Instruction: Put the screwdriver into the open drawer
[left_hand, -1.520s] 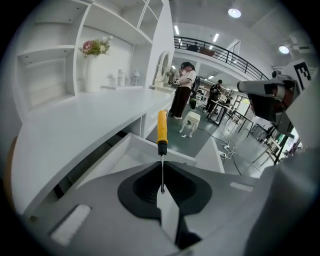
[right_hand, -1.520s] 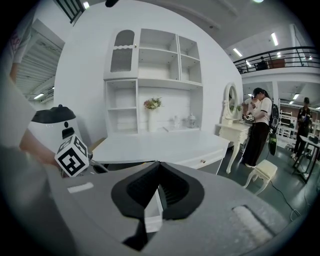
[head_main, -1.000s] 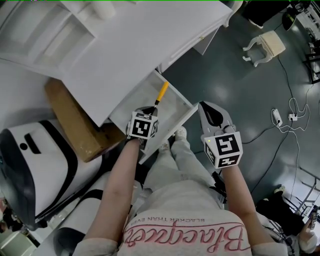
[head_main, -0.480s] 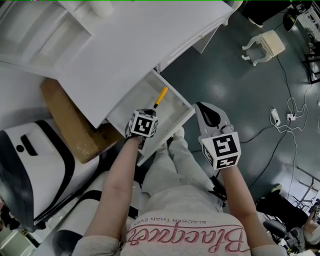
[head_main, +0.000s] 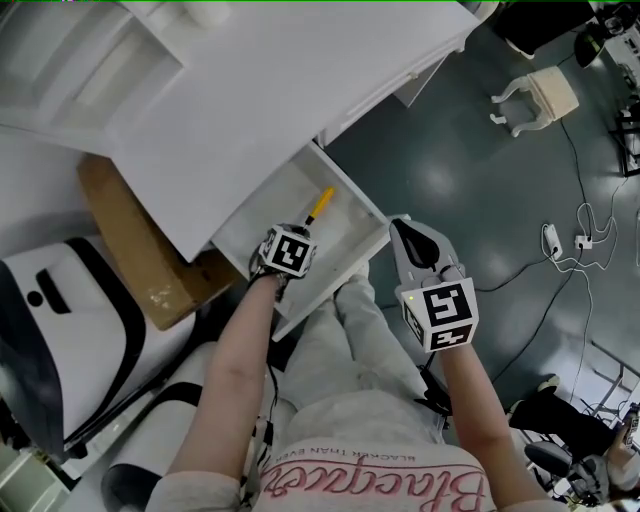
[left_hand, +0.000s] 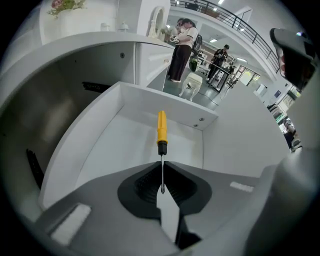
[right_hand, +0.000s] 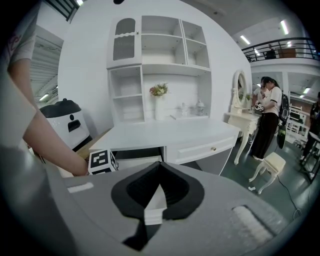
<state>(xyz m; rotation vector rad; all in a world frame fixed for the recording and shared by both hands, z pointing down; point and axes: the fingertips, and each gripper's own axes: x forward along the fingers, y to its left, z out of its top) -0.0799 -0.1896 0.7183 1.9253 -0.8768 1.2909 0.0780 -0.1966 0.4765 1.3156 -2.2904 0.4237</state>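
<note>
Yellow-handled screwdriver (left_hand: 161, 131) is pointing handle-first down into the open drawer (left_hand: 107, 150), its shaft pinched by the left gripper's (left_hand: 161, 164) fingers. The right gripper's (right_hand: 159, 166) fingers are sitting pressed together, empty.

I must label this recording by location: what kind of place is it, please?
Probably a large indoor hall staged with home furniture, not a real home: a white desk under shelves, a dressing table with a mirror, and a railed upper gallery overhead.

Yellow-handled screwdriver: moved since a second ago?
Yes: the yellow-handled screwdriver, gripped in the left gripper, has dropped lower into the white open drawer, away from its far corner.
</note>
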